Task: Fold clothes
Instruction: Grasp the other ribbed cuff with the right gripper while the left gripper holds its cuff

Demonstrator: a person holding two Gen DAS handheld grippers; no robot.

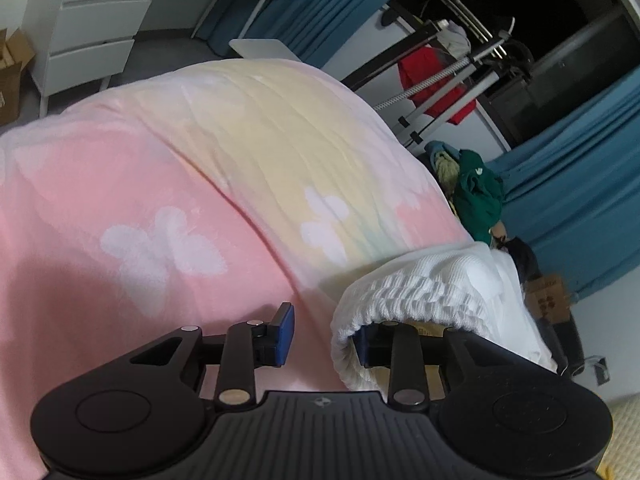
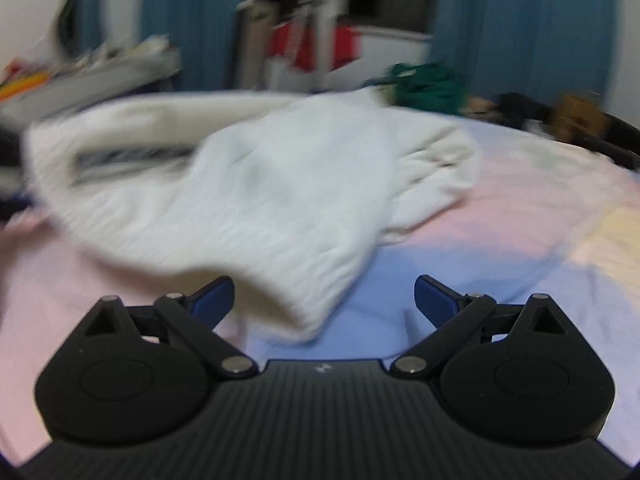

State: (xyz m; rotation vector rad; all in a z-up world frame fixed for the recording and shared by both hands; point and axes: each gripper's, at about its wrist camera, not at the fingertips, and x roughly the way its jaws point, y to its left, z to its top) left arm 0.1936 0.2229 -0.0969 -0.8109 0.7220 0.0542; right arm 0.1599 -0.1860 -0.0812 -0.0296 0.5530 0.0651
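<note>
I see the white ribbed knit garment (image 2: 256,184) lying rumpled on the bed's pastel pink-and-yellow fleece blanket (image 1: 168,184), with one part doubled over, so the folding looks barely begun and most is left. My left gripper (image 1: 326,338) has its jaws partly apart, the knit edge draped over the right-side jaw but not pinched, as far as I can tell. My right gripper (image 2: 324,300) hovers with jaws wide apart, a loose corner of the garment between them, ungripped.

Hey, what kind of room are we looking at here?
Most likely a bedroom: a pastel blanket covers what looks like a bed, a white chest of drawers stands nearby, and blue curtains hang behind.
</note>
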